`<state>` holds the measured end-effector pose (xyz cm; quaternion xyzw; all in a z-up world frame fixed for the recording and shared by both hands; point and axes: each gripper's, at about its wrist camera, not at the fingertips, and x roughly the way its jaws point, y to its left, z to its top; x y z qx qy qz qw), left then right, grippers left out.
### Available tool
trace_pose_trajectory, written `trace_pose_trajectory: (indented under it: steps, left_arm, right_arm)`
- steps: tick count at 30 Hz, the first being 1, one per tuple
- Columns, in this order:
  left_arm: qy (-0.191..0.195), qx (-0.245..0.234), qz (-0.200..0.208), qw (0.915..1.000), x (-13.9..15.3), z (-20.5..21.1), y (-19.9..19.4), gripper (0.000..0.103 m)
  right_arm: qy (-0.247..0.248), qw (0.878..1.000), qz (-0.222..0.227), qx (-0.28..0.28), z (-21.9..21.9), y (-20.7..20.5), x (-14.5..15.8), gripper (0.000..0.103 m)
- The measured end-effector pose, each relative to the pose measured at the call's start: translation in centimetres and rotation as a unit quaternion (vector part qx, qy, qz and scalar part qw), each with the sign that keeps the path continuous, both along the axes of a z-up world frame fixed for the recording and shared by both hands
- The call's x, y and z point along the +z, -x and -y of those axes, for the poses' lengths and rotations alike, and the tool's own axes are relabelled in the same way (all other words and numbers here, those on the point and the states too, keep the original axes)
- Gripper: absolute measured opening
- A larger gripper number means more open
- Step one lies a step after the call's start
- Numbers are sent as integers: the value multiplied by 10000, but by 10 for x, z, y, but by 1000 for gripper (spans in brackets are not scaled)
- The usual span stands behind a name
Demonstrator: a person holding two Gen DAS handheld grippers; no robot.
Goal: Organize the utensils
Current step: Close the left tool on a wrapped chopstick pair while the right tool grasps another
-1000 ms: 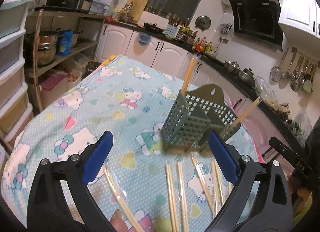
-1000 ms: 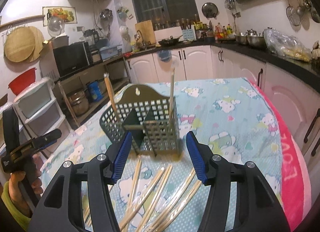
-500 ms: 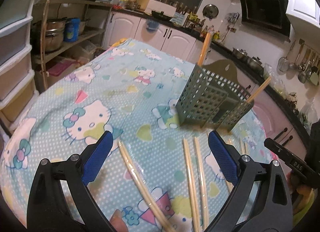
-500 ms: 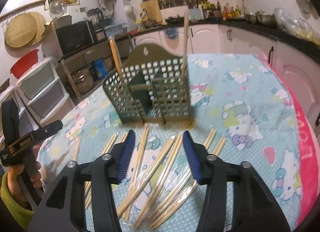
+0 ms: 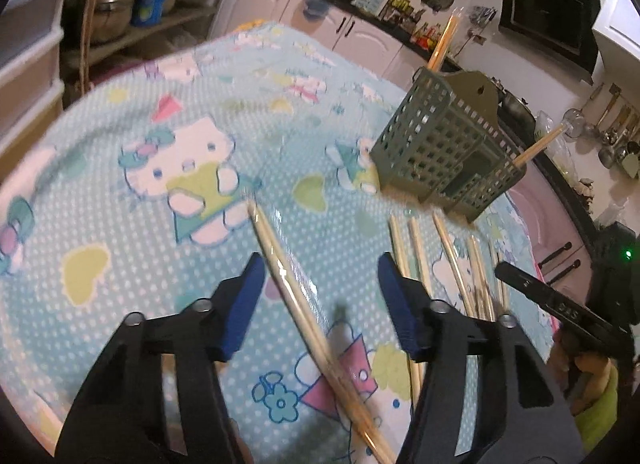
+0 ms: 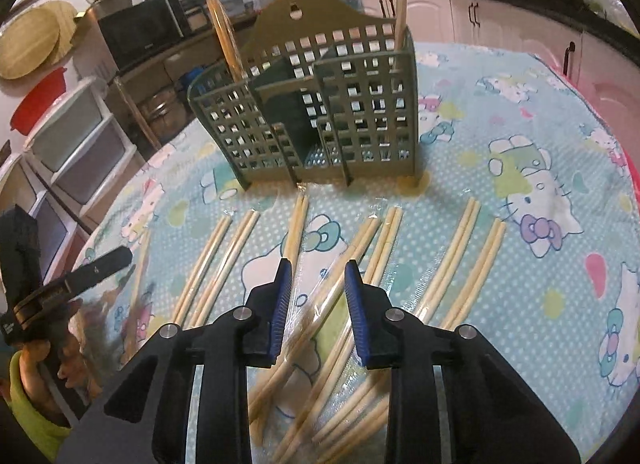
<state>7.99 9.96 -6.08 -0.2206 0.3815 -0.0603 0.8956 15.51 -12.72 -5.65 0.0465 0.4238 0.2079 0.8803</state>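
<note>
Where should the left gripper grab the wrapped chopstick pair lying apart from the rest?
Judging from the left wrist view, take the wrapped chopstick pair mid-length, from above, one pad each side across its thin width. It lies flat and diagonal on the tablecloth, already between the left gripper's open jaws, which have just been closing.

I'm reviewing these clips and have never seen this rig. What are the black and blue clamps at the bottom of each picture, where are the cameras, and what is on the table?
No robot here: a person holds a two-finger gripper in each hand, with a fisheye camera on each looking along its fingers. One picture shows the left gripper, the other the right gripper. Both have just been closing over wrapped chopstick pairs: the left around one pair, the right around another pair. Neither pair is pinched yet. More pairs lie on the cartoon-cat tablecloth before a green slotted utensil holder, which already has chopsticks standing in it.
</note>
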Motion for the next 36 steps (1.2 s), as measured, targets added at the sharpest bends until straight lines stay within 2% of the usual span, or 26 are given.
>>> trace_pose_trajectory:
  steps: [4,17,25,36]
  left_arm:
    - [168,11,-159,9997,-11,-4,-2,42]
    - [234,71,-367,9990,-10,-16,-39,40]
    - [40,93,-466,9989,-9,-16,-63,40]
    - [-428,80,-458,9980,-8,-8,-83,40]
  right_arm:
    - [76,9997,-208,-54,-4,-11,-7,25]
    - [1,9980,-535,-350,-6,-47,-23,24]
    - [6,9973,-531,-515,-11,-68,-25,24]
    - [424,9969,-190,-638,-30,-85,-27,23]
